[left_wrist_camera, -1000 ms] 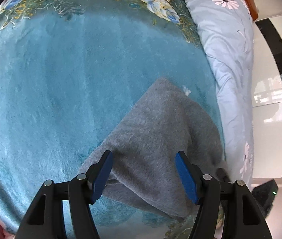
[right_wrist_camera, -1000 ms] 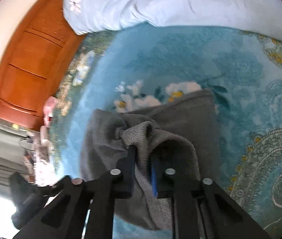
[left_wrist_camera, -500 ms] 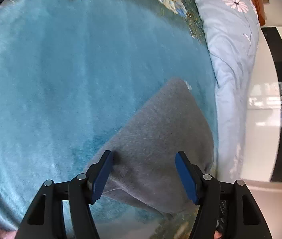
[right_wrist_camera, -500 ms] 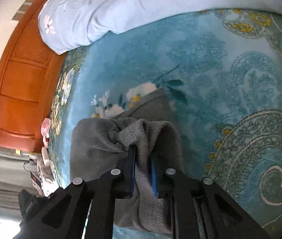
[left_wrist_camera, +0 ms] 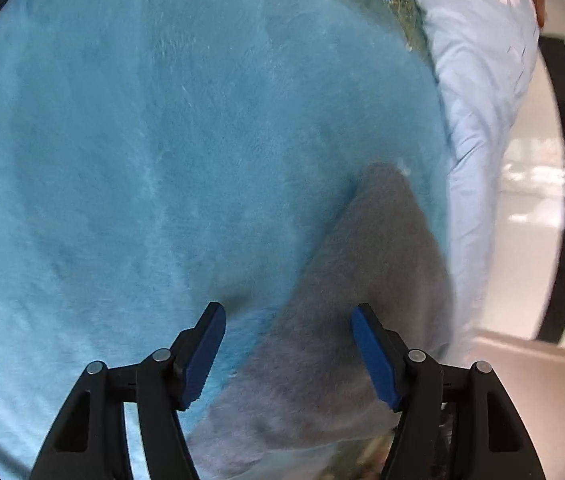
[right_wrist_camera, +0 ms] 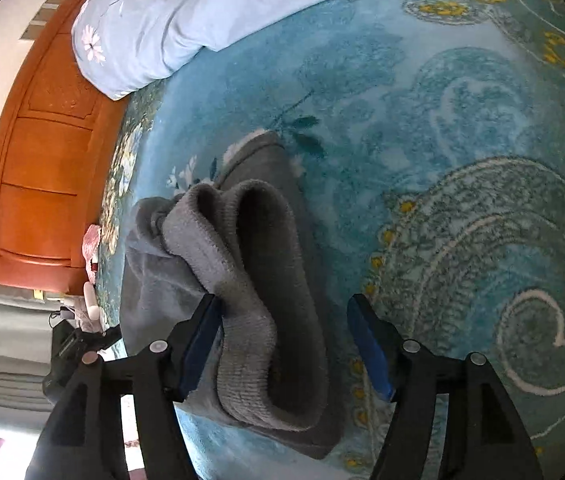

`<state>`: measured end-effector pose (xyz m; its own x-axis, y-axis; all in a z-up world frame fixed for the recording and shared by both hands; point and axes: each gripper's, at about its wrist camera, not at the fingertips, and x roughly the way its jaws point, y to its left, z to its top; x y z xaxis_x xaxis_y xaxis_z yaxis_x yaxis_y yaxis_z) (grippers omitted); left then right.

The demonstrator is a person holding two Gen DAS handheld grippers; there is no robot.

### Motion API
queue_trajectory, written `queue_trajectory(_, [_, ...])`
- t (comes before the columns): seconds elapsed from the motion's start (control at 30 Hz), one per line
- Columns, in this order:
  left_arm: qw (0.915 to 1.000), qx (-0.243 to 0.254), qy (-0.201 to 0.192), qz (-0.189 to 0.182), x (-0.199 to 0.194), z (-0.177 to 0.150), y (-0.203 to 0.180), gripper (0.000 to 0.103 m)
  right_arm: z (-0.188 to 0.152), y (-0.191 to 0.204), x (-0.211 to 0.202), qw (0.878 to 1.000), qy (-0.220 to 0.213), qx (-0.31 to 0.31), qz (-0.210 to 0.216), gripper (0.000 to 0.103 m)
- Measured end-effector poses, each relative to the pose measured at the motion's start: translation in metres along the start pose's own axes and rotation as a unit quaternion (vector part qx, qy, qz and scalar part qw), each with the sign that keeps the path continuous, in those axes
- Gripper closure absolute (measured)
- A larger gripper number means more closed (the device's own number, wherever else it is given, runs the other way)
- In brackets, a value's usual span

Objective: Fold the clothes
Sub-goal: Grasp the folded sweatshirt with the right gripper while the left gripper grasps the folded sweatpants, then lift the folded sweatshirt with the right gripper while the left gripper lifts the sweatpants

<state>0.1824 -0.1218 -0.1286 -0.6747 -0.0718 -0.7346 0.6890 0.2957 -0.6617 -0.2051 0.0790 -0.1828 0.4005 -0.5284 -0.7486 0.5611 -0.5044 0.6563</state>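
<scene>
Duvet (right_wrist_camera: 170, 20) and headboard (right_wrist_camera: 42, 168) beyond grey garment (right_wrist_camera: 266, 280) on blanket (right_wrist_camera: 442, 160)

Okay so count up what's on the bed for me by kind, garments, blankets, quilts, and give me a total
Grey garments: 1, the knit sweater lying bunched on the bed
Teal patterned blankets: 1, under the sweater
Pale blue flowered quilts: 1, along the bed's edge
Total: 3
</scene>
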Motion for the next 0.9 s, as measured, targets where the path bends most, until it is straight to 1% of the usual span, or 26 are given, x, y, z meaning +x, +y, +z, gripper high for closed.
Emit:
queue_trajectory(0.03, [0.9995,-0.012,0.002,-0.028,0.001,-0.001,0.004,0.03,0.0,0.002,0.001,1.0,0.002,0.001,0.005,0.036])
queue_trajectory(0.07, [0.9988,-0.021,0.007,-0.045,0.003,-0.003,0.007,0.027,0.0,0.003,0.003,1.0,0.003,0.004,0.01,0.036])
queue_trajectory(0.1, [0.9976,-0.029,0.012,-0.062,0.006,-0.004,0.01,0.026,0.0,0.004,0.005,1.0,0.003,0.009,0.014,0.039])
queue_trajectory(0.13, [0.997,-0.033,0.023,-0.065,0.011,-0.007,0.012,0.026,-0.001,0.004,0.006,1.0,0.001,0.015,0.014,0.044])
queue_trajectory(0.17, [0.9971,-0.031,0.03,-0.063,0.013,-0.009,0.011,0.026,-0.002,0.004,0.006,1.0,-0.002,0.019,0.009,0.045])
queue_trajectory(0.2, [0.9971,-0.03,0.035,-0.06,0.016,-0.01,0.01,0.026,-0.003,0.005,0.007,1.0,-0.005,0.024,0.005,0.05])
queue_trajectory(0.23, [0.9976,-0.026,0.033,-0.055,0.014,-0.011,0.008,0.026,-0.003,0.006,0.006,1.0,-0.007,0.027,0.0,0.056])
queue_trajectory(0.27, [0.998,-0.022,0.03,-0.051,0.012,-0.012,0.006,0.028,-0.005,0.007,0.004,1.0,-0.008,0.028,-0.003,0.059])
queue_trajectory(0.3, [0.9986,-0.016,0.029,-0.041,0.011,-0.013,0.002,0.034,-0.005,0.009,0.002,1.0,-0.008,0.029,-0.004,0.068])
queue_trajectory(0.33, [0.999,-0.009,0.028,-0.033,0.01,-0.015,-0.001,0.041,-0.005,0.012,-0.002,1.0,-0.009,0.028,-0.003,0.074])
queue_trajectory(0.37, [0.9994,0.002,0.028,-0.022,0.009,-0.017,-0.006,0.056,-0.005,0.015,-0.007,1.0,-0.012,0.026,0.0,0.076])
queue_trajectory(0.4, [0.9995,0.013,0.027,-0.011,0.008,-0.018,-0.012,0.068,-0.005,0.018,-0.011,1.0,-0.014,0.023,0.004,0.079])
queue_trajectory(0.43, [0.9993,0.028,0.024,-0.003,0.007,-0.02,-0.016,0.072,-0.005,0.02,-0.016,1.0,-0.018,0.018,0.01,0.081])
queue_trajectory(0.47, [0.9987,0.048,0.018,0.004,0.004,-0.023,-0.026,0.075,-0.005,0.024,-0.021,1.0,-0.022,0.013,0.016,0.082])
queue_trajectory(0.5, [0.9979,0.063,0.014,0.003,0.004,-0.024,-0.035,0.077,-0.006,0.027,-0.028,0.999,-0.026,0.008,0.023,0.083])
queue_trajectory(0.57, [0.9947,0.1,0.012,-0.022,-0.003,-0.033,-0.054,0.077,-0.007,0.033,-0.043,0.999,-0.038,-0.002,0.036,0.083])
queue_trajectory(0.63, [0.989,0.14,0.022,-0.042,-0.008,-0.044,-0.076,0.077,-0.01,0.035,-0.064,0.997,-0.059,-0.011,0.04,0.083])
queue_trajectory(0.73, [0.9805,0.184,0.041,-0.055,-0.006,-0.062,-0.101,0.077,-0.015,0.027,-0.098,0.995,-0.092,-0.009,0.04,0.083])
queue_trajectory(0.77, [0.9795,0.186,0.048,-0.059,-0.003,-0.064,-0.103,0.077,-0.019,0.021,-0.108,0.993,-0.107,-0.006,0.039,0.083])
queue_trajectory(0.8, [0.9799,0.184,0.058,-0.05,0.006,-0.068,-0.105,0.077,-0.022,0.016,-0.119,0.992,-0.121,-0.004,0.039,0.083])
queue_trajectory(0.83, [0.9819,0.175,0.066,-0.033,0.019,-0.067,-0.106,0.077,-0.025,0.008,-0.126,0.991,-0.13,0.003,0.036,0.083])
queue_trajectory(0.87, [0.9834,0.165,0.074,-0.016,0.032,-0.066,-0.108,0.077,-0.028,-0.003,-0.129,0.991,-0.131,0.014,0.03,0.083])
queue_trajectory(0.9, [0.9847,0.151,0.087,0.004,0.043,-0.07,-0.1,0.077,-0.032,-0.016,-0.129,0.991,-0.125,0.03,0.021,0.083])
